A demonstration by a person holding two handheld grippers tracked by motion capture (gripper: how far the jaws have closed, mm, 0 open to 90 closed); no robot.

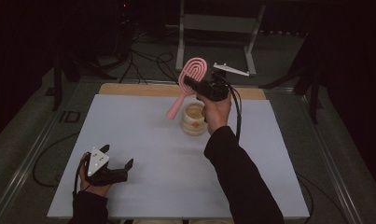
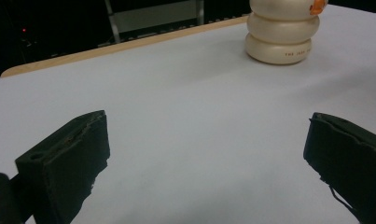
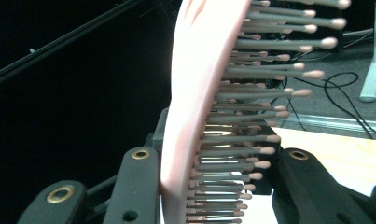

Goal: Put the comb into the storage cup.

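Low in frame, our left gripper (image 1: 122, 163) idles spread; right gripper (image 1: 188, 83) pinches the pink hairbrush (image 1: 189, 80) upper centre, bristles could let it slip onto the cream holder (image 1: 195, 119).

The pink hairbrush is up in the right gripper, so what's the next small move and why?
Probably lower the hairbrush, handle first, toward the cream ringed holder. The right gripper is shut on the brush head, holding it tilted in the air with the handle end just up and left of the holder. The left gripper rests open on the table.
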